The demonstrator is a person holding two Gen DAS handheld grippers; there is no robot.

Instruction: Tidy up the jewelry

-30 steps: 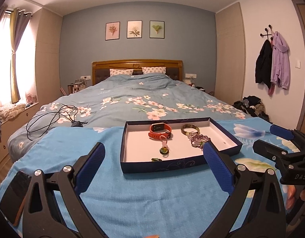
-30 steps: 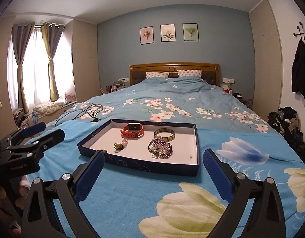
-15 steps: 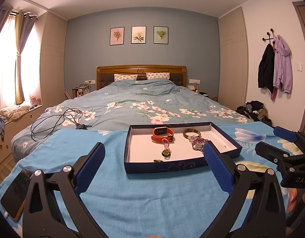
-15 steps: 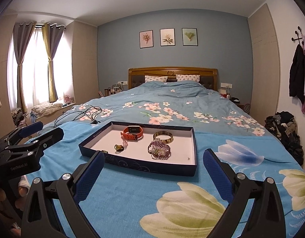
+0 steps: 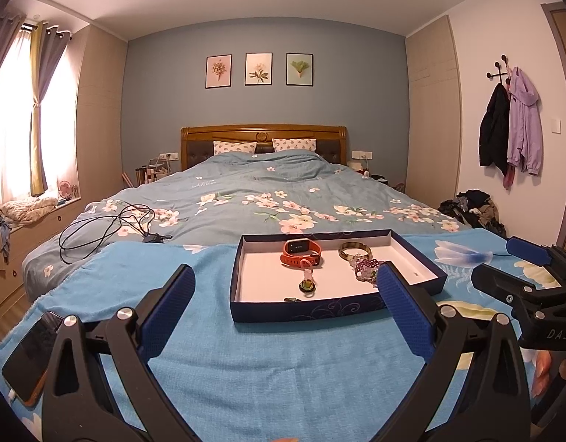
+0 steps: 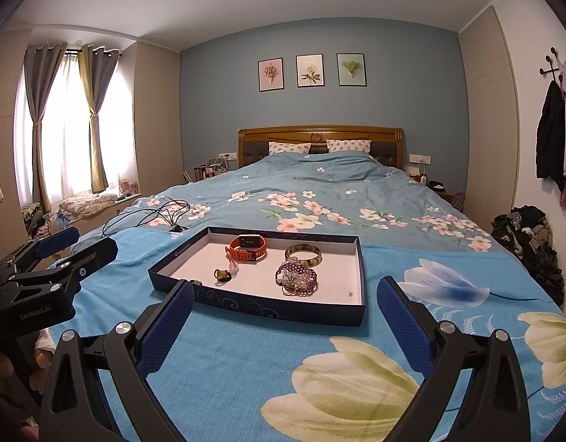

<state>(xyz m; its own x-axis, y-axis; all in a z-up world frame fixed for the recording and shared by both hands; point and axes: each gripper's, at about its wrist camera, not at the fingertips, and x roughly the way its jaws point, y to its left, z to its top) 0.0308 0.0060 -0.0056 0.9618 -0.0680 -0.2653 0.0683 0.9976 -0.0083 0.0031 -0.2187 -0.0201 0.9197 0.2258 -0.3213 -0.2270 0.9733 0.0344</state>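
Both your grippers have tilted upward since a second ago, so the tray [image 5: 305, 311] sits lower in view. Your left gripper [image 5: 285, 309] and right gripper [image 6: 285, 311] hang spread wide, holding nothing, short of the tray. Inside it lie an orange watch [image 6: 247, 247], a bangle [image 6: 303, 254] and beaded bracelets [image 6: 296, 278].

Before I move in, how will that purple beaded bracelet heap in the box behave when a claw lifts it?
The purple beaded bracelet heap lies slumped in tangled loops, so it will probably go floppy and dangle. Its small round beads may slip between pads. It sits close to the gold bangle in the box, so it might nudge that.
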